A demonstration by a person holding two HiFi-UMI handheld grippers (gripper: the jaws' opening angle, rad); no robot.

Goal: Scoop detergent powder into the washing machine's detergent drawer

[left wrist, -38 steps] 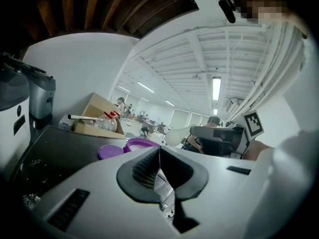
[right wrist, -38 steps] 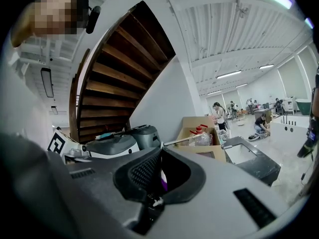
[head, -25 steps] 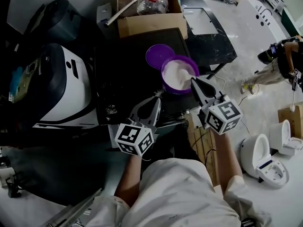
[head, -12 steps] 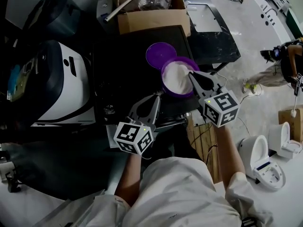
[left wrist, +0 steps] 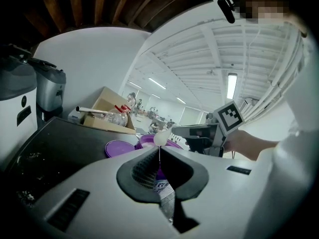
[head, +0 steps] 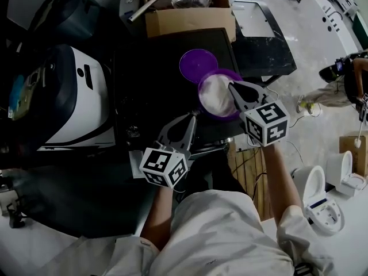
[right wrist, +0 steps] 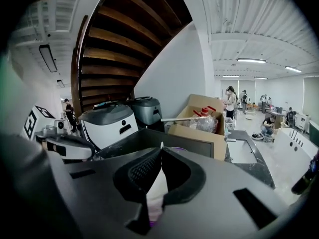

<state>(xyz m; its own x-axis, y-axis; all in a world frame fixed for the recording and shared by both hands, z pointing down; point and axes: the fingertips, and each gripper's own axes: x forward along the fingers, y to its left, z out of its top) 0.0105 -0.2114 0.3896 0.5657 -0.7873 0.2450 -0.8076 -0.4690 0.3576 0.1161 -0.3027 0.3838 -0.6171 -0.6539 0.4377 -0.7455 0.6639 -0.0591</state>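
Far left there's a white and black appliance [head: 75, 96] sitting next to a big black flat top [head: 149, 73], and at the back edge of that top is an open cardboard box [head: 190, 19] with a plastic bottle in it. The left gripper [head: 191, 116] hangs over the front edge of the black top. Its jaws are pressed together tip to tip with nothing between them; through the little gap lower down you just see the tub behind. A bit further right, a round purple lid [head: 197, 63] lies flat on the black top. Touching it, or very nearly, on its right front side is the purple tub [head: 230, 73], open and full of white detergent powder [head: 215, 94]. The right gripper [head: 232, 87] is right over that tub, tips pointing down at the powder. Its jaws are clamped on the handle of a white scoop [left wrist: 159, 138], and in the right gripper view you can see the white handle squeezed in the slot. From the left gripper's view the scoop's bowl sits just above the tub rim, but I can't tell from these views whether there's powder in it. Way off to the right, on the pale floor, there are a couple of white fixtures [head: 322, 194], well apart from everything on the black top.
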